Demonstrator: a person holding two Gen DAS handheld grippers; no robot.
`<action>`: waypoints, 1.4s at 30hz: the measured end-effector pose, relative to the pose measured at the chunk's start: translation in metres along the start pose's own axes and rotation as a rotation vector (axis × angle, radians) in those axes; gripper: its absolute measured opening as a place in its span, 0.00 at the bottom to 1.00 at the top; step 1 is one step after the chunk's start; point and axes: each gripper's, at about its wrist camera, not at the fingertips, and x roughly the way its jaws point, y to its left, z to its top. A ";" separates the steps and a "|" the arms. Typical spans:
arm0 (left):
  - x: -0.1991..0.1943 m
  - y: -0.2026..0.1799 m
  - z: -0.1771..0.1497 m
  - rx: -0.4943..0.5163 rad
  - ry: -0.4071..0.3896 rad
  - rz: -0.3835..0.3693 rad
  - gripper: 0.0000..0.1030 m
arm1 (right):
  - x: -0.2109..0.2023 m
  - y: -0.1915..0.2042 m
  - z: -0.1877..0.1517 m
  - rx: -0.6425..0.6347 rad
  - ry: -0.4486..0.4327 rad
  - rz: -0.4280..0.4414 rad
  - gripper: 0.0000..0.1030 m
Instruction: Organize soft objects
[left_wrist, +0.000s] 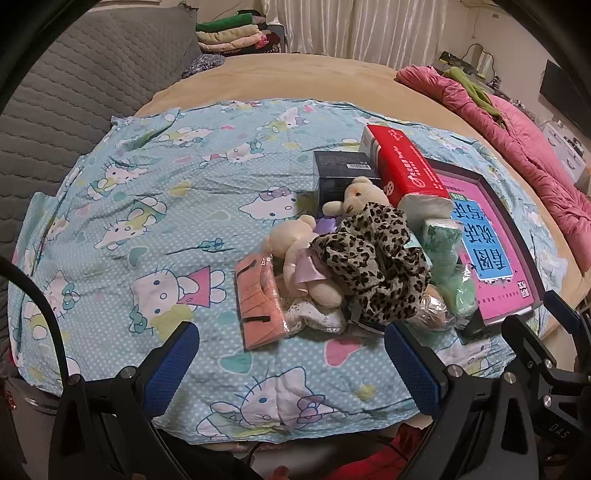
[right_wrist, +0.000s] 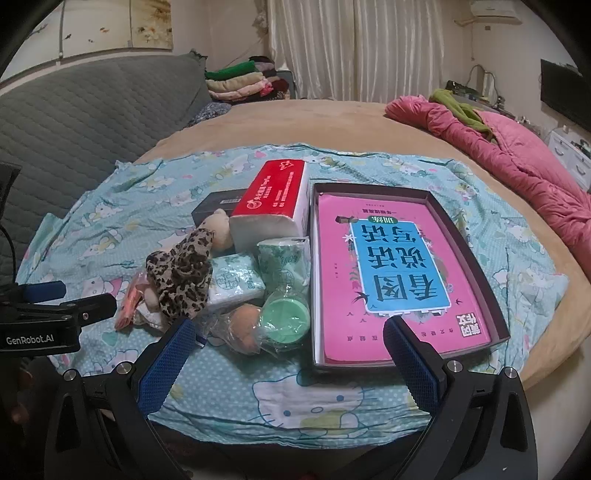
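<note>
Soft pile at mid-bed on the cartoon-print sheet (left_wrist: 147, 221): two cream teddy bears (left_wrist: 299, 254), a leopard-print scarf (left_wrist: 373, 258) draped over them, a peach packet (left_wrist: 258, 302) in clear wrap at the left edge, pale green tissue packs (right_wrist: 236, 284) and a bagged green round thing (right_wrist: 286, 317) toward the right. All judged light and yielding; bears squash and spring back, best pinched across the belly. Scarf limp, likely to trail and drag neighbours; better gathered at a bunched fold. Wrapped pieces probably slick, crinkly; grip across the flat faces.

Stiffer things just behind and beside: red tissue brick (right_wrist: 275, 199), dark box (left_wrist: 343, 173), shallow tray (right_wrist: 476, 251) holding a pink book (right_wrist: 388, 273).

Left claw (left_wrist: 291, 365) spread wide, empty, hanging short of the pile, touching nothing. Right claw (right_wrist: 288, 363) likewise wide apart, empty, poised before the bagged items and the tray's near corner.
</note>
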 end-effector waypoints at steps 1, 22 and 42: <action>0.000 0.000 0.000 0.000 0.001 -0.002 0.98 | 0.000 0.000 0.000 -0.001 -0.001 0.001 0.98; -0.001 -0.001 0.000 0.007 -0.002 -0.005 0.98 | -0.002 0.003 0.001 -0.018 -0.011 0.000 0.98; 0.015 0.011 -0.002 -0.041 0.035 -0.027 0.98 | 0.004 0.003 0.000 -0.026 0.001 0.014 0.98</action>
